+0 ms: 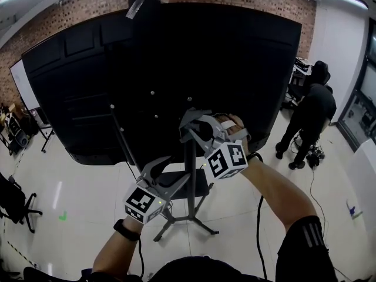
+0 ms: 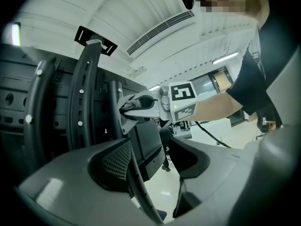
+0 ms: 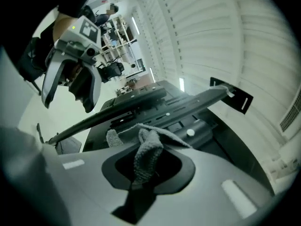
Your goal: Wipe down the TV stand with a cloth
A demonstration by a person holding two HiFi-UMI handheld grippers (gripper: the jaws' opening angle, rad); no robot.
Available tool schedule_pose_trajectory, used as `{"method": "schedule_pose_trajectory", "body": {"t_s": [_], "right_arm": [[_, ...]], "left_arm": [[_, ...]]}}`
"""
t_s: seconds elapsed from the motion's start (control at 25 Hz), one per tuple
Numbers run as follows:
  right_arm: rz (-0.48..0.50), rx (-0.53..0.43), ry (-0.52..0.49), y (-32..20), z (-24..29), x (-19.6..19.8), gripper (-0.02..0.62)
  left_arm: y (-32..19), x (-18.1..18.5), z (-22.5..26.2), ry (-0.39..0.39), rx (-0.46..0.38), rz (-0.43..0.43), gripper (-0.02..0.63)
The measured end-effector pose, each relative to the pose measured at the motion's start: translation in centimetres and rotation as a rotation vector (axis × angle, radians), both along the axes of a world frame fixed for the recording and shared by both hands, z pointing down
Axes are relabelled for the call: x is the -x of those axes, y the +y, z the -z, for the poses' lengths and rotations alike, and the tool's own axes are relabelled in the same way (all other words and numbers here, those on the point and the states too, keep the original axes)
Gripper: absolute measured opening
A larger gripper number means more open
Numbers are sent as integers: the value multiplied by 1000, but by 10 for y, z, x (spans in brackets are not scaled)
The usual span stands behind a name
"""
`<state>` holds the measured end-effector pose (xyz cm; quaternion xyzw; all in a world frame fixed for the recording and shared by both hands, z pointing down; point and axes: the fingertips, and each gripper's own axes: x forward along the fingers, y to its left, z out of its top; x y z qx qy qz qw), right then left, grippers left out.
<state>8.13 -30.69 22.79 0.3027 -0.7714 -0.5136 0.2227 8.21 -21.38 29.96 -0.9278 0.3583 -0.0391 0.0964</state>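
The black TV stand pole [image 1: 191,175] rises behind the big black TV back panel [image 1: 176,69]. My right gripper [image 1: 191,126] is shut on a grey cloth [image 1: 196,120] and holds it against the top of the pole, by the mounting bracket. In the right gripper view the cloth [image 3: 147,150] bulges out between the jaws toward the bracket rail [image 3: 155,106]. My left gripper [image 1: 157,170] sits lower, left of the pole. Its jaws stand open with a thin black strut [image 2: 139,182] running between them, close to the left pad [image 2: 115,165].
The stand's small shelf [image 1: 202,187] and splayed legs [image 1: 176,222] are below my hands. A person in black [image 1: 308,119] stands at the back right. A black chair [image 1: 14,201] is at the left, and a cable [image 1: 257,228] hangs down by my right arm.
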Motion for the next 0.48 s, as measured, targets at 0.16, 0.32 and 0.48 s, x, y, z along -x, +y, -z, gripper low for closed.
{"method": "schedule_pose_trajectory", "body": {"t_s": [0.16,0.32,0.48], "right_arm": [[5,-29,24,4,-17,3,67],[2,-109,40,8,-17,2,69],[2,-220,223,10,-50,7,63]], "left_arm": [[-2,1,-7,4,-2,7,281],[-5,2,-21,-3,24,17,281],[-7,2,-37,1,42,24,281]]}}
